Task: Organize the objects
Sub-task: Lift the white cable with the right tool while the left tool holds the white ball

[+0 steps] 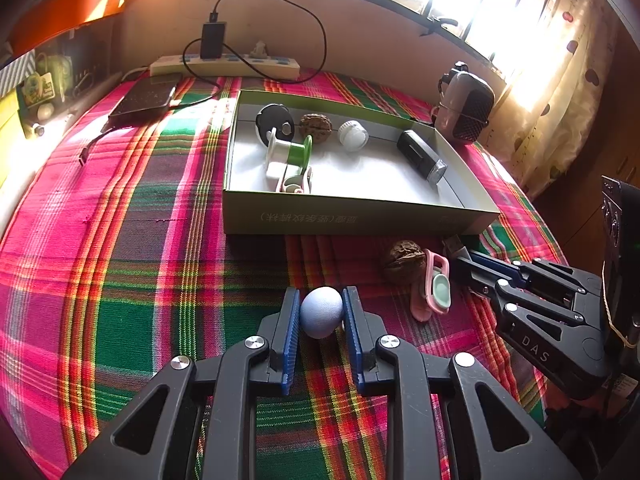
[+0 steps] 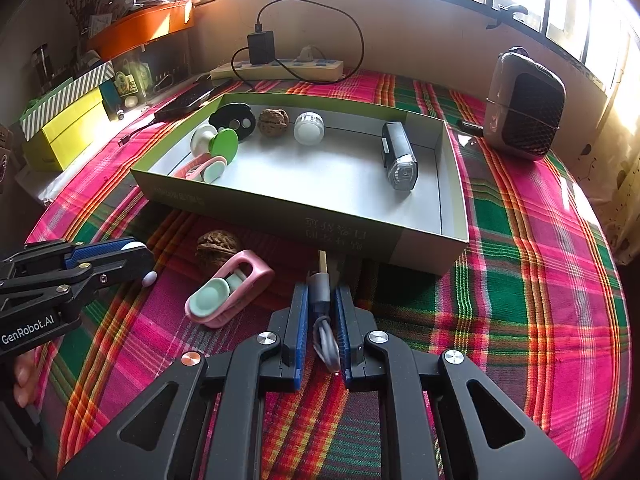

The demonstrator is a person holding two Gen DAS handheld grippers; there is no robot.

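Note:
My left gripper (image 1: 321, 312) is shut on a pale blue egg-shaped ball (image 1: 321, 311), low over the plaid cloth in front of the green cardboard box (image 1: 360, 216). My right gripper (image 2: 322, 304) is shut on a grey USB cable plug (image 2: 320, 292), just before the box's near wall (image 2: 304, 224). The box holds a black disc, a walnut (image 2: 273, 121), a white cap (image 2: 308, 128), a green spool (image 1: 289, 153), a pink clip and a black bike light (image 2: 398, 162). A second walnut (image 2: 217, 245) and a pink clip (image 2: 224, 292) lie on the cloth between the grippers.
A white power strip (image 2: 278, 68) with a black charger stands at the back by the wall. A small grey heater (image 2: 524, 106) sits at the back right. A dark phone (image 1: 146, 100) lies back left. Yellow and striped boxes (image 2: 64, 120) stand at the left edge.

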